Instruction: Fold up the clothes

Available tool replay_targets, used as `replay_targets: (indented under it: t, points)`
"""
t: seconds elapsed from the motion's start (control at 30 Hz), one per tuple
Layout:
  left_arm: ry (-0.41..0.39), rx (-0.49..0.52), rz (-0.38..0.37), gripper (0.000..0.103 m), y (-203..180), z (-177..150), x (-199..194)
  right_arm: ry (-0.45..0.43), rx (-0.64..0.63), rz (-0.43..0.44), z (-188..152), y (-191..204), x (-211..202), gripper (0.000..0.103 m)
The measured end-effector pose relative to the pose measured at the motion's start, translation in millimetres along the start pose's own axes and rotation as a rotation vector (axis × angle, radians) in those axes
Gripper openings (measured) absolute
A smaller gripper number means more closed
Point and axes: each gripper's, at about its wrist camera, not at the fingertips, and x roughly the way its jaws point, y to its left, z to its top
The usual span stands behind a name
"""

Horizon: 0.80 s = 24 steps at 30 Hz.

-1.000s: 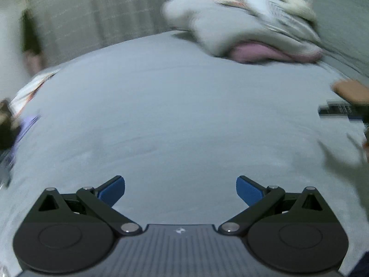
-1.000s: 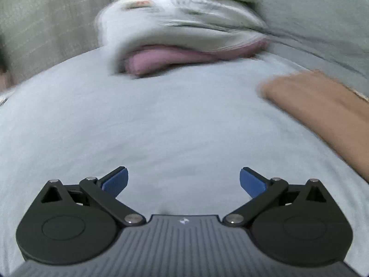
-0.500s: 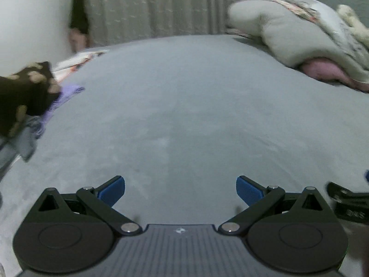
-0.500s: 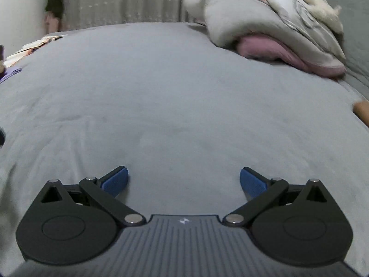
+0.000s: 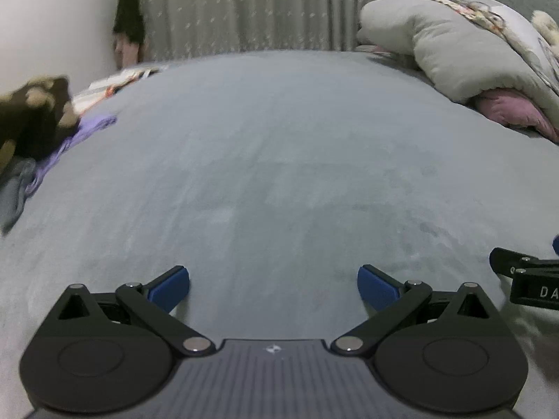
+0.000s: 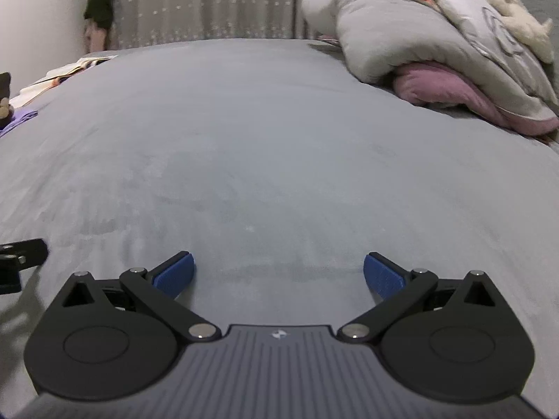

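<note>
Left gripper [image 5: 273, 288] and right gripper [image 6: 278, 274] hover over the bare grey bed [image 6: 272, 132], jaws spread wide, holding nothing. Clothes [image 5: 45, 129] lie heaped at the bed's far left edge, well apart.

Left gripper [image 5: 273, 289] held low and level, blue-tipped fingers [image 5: 169, 287] spread wide, nothing between them. Right gripper [image 6: 278, 275] likewise spread wide and empty, fingers [image 6: 383, 276] pointing forward. Side by side, near each other: each one's black edge showing at the rim of the other's view.
</note>
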Motion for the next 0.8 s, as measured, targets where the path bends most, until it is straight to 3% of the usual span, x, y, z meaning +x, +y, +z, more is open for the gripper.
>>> replay_targets:
  t: [0.17,0.8]
  points:
    - [-0.008,-0.024,-0.033,0.103,7,3,14,-0.012,0.007,-0.001,7,-1,13,0.103]
    - [-0.030,0.006,-0.010,0.103,0,1,22,-0.020,0.014,-0.034,5,6,11,0.103]
